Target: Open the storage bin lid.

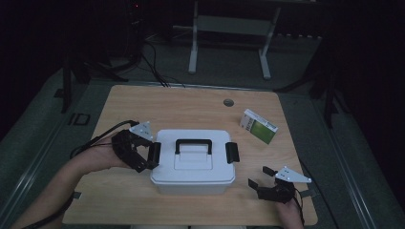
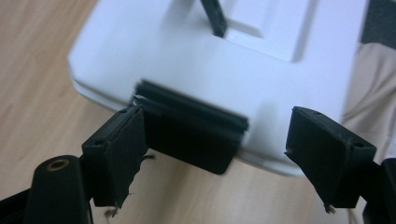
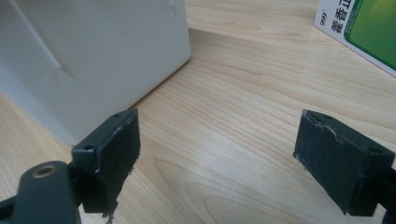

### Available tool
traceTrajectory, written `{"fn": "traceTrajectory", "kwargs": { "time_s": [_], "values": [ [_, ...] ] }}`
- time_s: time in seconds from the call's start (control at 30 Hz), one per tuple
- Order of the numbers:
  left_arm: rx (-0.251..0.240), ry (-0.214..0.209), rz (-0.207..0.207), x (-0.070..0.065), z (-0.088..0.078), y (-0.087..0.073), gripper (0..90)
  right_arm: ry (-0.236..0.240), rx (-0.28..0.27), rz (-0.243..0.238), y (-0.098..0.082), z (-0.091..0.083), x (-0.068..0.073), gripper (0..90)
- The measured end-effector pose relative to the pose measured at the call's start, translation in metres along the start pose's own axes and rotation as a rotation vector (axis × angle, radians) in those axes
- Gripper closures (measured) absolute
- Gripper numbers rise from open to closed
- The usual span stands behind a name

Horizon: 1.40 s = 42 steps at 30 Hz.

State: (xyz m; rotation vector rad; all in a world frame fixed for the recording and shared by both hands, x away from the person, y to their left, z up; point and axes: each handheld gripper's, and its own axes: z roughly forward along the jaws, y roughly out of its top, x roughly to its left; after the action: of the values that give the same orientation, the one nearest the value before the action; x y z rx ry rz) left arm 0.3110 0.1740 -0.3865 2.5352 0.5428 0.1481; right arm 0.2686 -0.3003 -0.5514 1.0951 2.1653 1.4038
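Left claw wide, astride latch

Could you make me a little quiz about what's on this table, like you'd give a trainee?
1. True or false: the left gripper has its jaws open around the black latch on the white box.
2. Which thing lies at the table's far right? A) a green and white carton B) a red mug C) a blue bowl
3. What black part sits on top of the white box's lid?

Key:
1. True; the latch sits between the open jaws.
2. A, the green and white carton.
3. The carrying handle.
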Motion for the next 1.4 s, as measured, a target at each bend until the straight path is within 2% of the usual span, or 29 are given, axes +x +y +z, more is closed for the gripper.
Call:
{"fn": "traceTrajectory", "kwargs": {
  "time_s": [0.03, 0.1, 0.13, 0.3, 0.53, 0.7, 0.83, 1.1, 1.2, 1.4],
  "values": [
    [-0.003, -0.008, -0.005, 0.001, 0.001, 0.002, 20.1, 0.0, -0.004, 0.002, 0.0, 0.0, 0.0, 14.1],
    [0.005, 0.001, 0.012, 0.001, 0.002, 0.006, 20.1, 0.001, -0.004, 0.005, 0.0, -0.001, -0.001, 14.1],
    [0.008, -0.012, 0.016, 0.002, 0.003, 0.009, 20.1, 0.001, -0.005, 0.006, 0.0, -0.001, -0.001, 14.1],
    [0.025, -0.007, 0.048, 0.002, 0.008, 0.021, 20.1, 0.002, -0.002, 0.0, 0.0, 0.0, 0.0, 14.1],
    [0.028, -0.016, 0.078, 0.003, 0.013, 0.035, 20.1, 0.004, -0.003, 0.002, -0.001, -0.001, -0.001, 14.1],
    [0.051, -0.021, 0.1, 0.004, 0.018, 0.047, 20.1, 0.005, 0.001, -0.002, -0.001, 0.0, -0.001, 14.1],
    [0.052, 0.002, 0.12, 0.005, 0.02, 0.056, 20.1, 0.007, -0.003, 0.002, -0.001, -0.001, -0.001, 14.1],
    [0.06, -0.002, 0.147, 0.002, 0.022, 0.069, 20.1, 0.009, 0.001, -0.001, -0.002, 0.0, -0.001, 14.1],
    [0.064, 0.002, 0.165, 0.001, 0.023, 0.079, 20.0, 0.009, -0.003, 0.006, -0.001, -0.001, -0.002, 14.1],
    [0.091, 0.006, 0.19, -0.001, 0.026, 0.091, 20.1, 0.01, 0.006, -0.003, -0.002, -0.001, -0.002, 14.1]
  ]
}}
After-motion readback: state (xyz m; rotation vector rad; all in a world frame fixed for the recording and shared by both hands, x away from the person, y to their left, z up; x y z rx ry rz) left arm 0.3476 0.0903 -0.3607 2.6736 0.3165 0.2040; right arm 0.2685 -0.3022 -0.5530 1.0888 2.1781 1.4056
